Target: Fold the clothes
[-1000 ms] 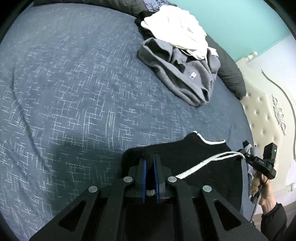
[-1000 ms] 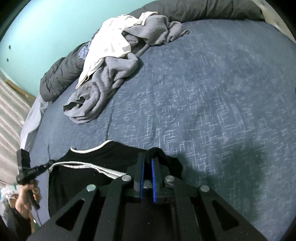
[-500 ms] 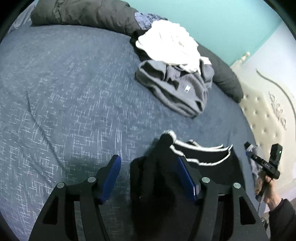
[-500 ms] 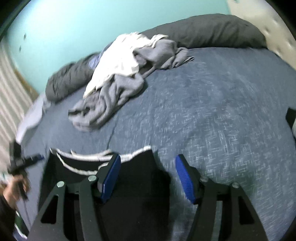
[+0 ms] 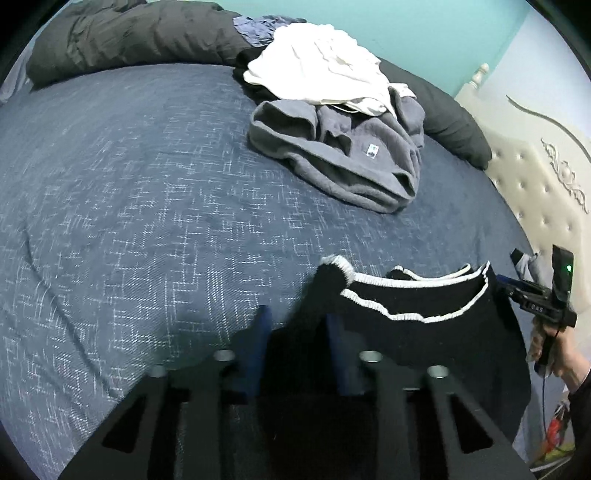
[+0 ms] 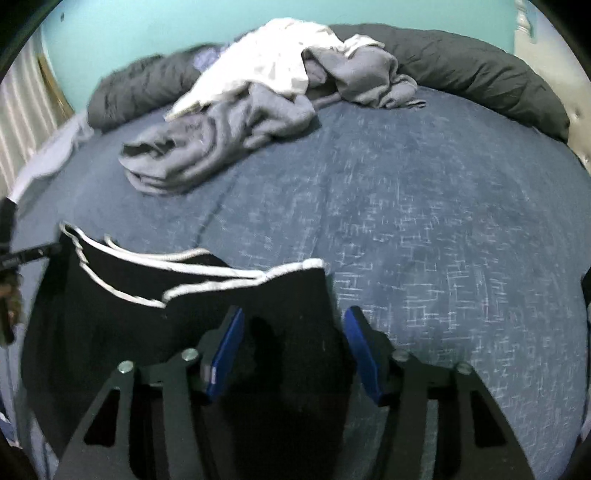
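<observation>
Where navy bedspread [image 5: 147, 206] meets teal wall [image 6: 147, 29], left tool [image 5: 295, 332] closing around black garment [image 5: 424, 332], right tool [image 6: 291, 332] apart.

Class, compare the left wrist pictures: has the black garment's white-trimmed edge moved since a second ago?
Yes. The black garment now lies in stacked layers, its white-trimmed edge folded over farther up the blue bedspread, toward the grey sweater, which lies as before.
</observation>
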Action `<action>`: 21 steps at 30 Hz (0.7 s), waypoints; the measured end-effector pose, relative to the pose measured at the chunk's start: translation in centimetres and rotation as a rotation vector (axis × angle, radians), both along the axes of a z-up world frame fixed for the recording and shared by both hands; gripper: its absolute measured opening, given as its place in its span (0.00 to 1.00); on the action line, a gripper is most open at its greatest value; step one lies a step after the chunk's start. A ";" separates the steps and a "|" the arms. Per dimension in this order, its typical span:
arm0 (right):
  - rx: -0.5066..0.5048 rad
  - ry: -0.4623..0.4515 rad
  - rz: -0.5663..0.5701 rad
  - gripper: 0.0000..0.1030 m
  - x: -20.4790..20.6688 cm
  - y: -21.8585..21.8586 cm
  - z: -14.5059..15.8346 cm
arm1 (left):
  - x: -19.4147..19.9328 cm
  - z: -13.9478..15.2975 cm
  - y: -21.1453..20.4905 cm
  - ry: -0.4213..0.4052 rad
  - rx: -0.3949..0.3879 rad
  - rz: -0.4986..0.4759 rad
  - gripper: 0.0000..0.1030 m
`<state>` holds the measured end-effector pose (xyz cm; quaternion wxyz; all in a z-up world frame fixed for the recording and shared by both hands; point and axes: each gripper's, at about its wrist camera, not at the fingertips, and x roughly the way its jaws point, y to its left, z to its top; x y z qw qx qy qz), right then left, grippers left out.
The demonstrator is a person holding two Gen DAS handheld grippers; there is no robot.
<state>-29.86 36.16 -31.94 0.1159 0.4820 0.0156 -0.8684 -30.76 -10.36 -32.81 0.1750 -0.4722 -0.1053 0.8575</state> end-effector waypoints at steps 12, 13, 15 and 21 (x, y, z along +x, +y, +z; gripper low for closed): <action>0.004 0.080 -0.136 0.06 -0.1 2.4 0.7 | 0.3 0.5 -3.3 0.006 0.076 0.127 0.06; -0.001 0.078 -0.155 0.06 -0.2 2.9 0.6 | 0.2 0.1 -3.4 -0.010 0.075 0.134 0.07; -0.002 0.050 -0.177 0.06 -0.5 3.3 0.1 | 0.0 -0.8 -3.2 -0.034 0.064 0.139 0.09; 0.011 0.024 -0.163 0.09 -0.8 2.6 -0.7 | 0.4 -0.8 -3.1 -0.020 0.050 0.160 0.36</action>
